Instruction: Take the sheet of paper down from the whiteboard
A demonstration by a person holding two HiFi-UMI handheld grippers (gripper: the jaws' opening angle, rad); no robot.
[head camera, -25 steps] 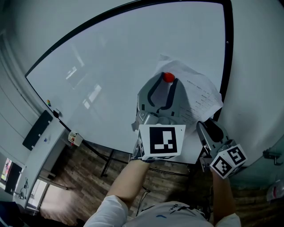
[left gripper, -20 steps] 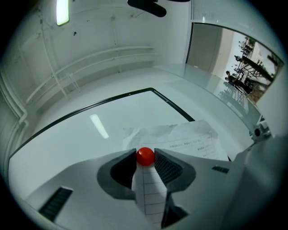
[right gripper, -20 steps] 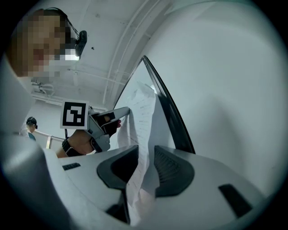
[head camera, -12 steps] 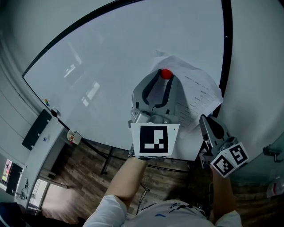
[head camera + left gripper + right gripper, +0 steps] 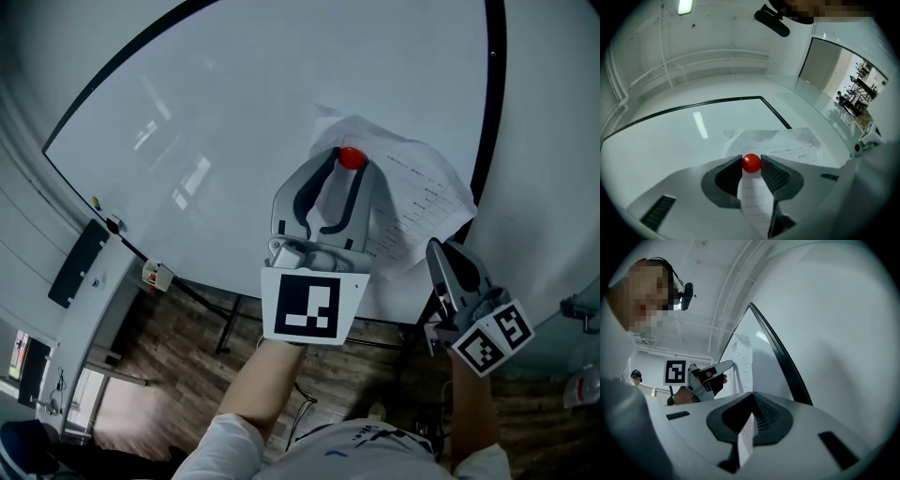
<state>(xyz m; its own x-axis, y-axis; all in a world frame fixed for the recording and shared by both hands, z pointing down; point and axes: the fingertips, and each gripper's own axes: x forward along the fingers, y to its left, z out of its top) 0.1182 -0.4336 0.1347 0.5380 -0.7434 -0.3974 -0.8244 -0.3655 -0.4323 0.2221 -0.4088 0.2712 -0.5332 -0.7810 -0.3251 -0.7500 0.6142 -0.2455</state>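
A creased white sheet of paper [image 5: 427, 192] hangs on the whiteboard [image 5: 216, 131], pinned by a round red magnet [image 5: 352, 157]. My left gripper [image 5: 348, 161] is shut on that magnet, its pads pressing both sides; in the left gripper view the magnet [image 5: 751, 163] sits between the fingertips with the lined sheet [image 5: 790, 143] behind it. My right gripper [image 5: 439, 249] is shut on the sheet's lower right edge near the board's frame. In the right gripper view a strip of the paper [image 5: 746, 439] is pinched between the pads, and the left gripper [image 5: 723, 367] shows farther along the board.
The board's black frame [image 5: 494, 103] runs just right of the sheet, with a white wall [image 5: 553, 159] beyond. A dark eraser or tray [image 5: 79, 262], markers [image 5: 103, 216] and a small box [image 5: 156, 275] sit by the board's lower left. Wooden floor [image 5: 187, 361] lies below.
The right gripper's jaws have closed on the paper's lower right edge. The left gripper has rolled a little while staying on the red magnet.
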